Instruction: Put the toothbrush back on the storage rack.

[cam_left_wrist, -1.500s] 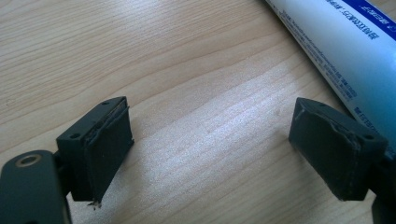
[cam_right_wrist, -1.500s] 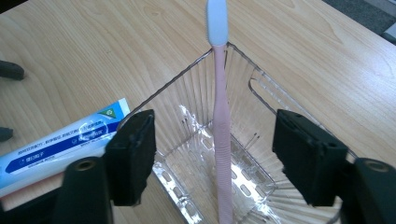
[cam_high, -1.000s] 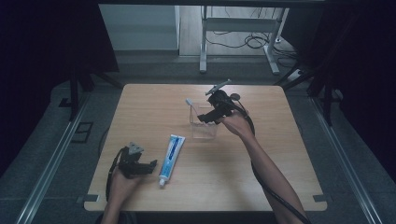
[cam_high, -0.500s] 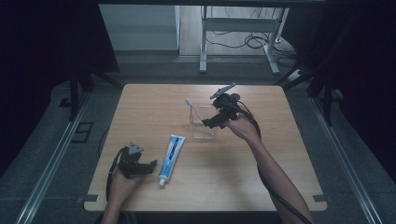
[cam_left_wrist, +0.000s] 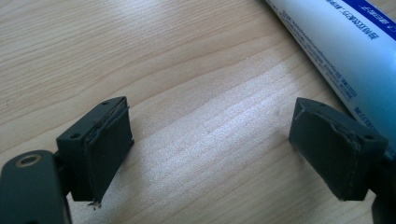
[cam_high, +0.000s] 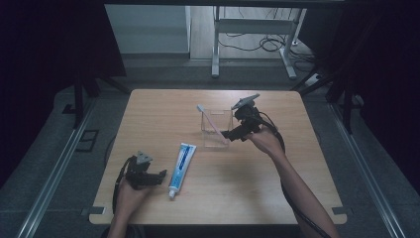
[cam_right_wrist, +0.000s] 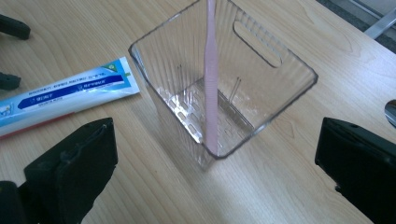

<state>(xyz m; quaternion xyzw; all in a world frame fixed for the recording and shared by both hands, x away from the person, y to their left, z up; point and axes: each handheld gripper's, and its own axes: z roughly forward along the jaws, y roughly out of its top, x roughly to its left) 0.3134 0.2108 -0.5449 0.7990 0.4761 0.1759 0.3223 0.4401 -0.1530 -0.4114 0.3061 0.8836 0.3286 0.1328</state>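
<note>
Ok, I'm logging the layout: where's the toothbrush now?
In the high view the pink toothbrush leans inside the clear bin at the table's middle, just left of the right tongs, its head poking above the far-left rim.

left gripper (cam_high: 157, 177): black, grey plate | right gripper (cam_high: 229, 134): black, black cable

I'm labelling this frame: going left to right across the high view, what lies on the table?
Left gripper → toothpaste tube → clear bin with the toothbrush in it → right gripper, beside the bin with open jaws.
</note>
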